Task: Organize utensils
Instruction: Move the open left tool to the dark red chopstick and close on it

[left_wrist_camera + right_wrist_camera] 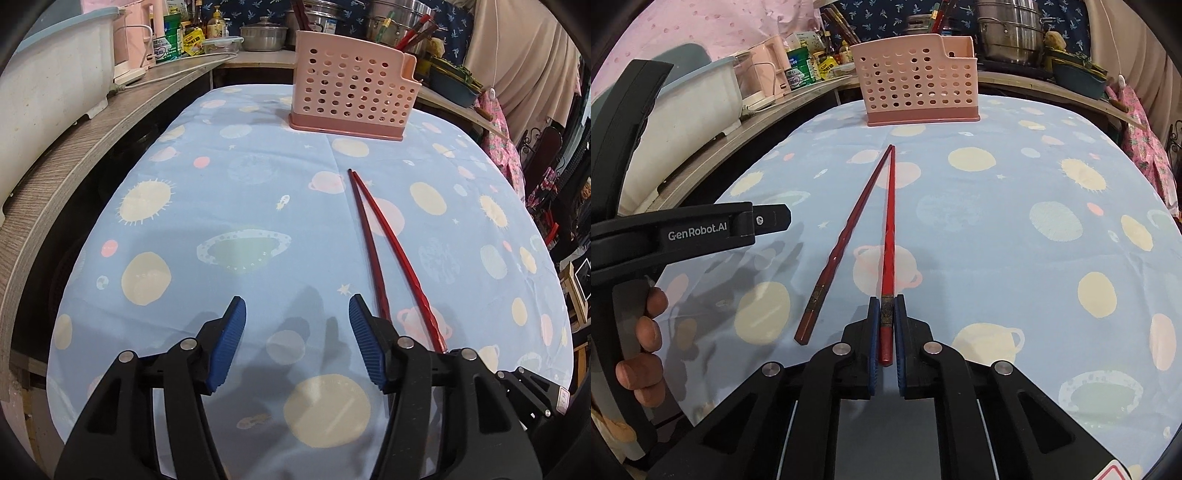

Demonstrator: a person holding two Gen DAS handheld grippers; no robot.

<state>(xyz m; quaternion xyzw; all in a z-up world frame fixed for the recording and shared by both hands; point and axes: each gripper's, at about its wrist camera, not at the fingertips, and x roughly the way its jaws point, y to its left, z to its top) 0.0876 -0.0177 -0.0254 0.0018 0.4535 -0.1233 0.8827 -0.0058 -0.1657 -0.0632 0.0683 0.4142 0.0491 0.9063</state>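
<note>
Two red chopsticks lie on the blue planet-print cloth, tips together and pointing toward a pink perforated utensil holder at the far end. My right gripper is shut on the thick end of the bright red chopstick, which rests on the cloth. The darker chopstick lies free just to its left. In the left wrist view, my left gripper stands open over bare cloth. Both chopsticks lie to the right of its right finger. The holder stands upright beyond them.
A wooden shelf curves along the left with a white tub, jars and bottles. Steel pots and clutter stand behind the holder. A person's hand holds the left gripper's body at the left of the right wrist view.
</note>
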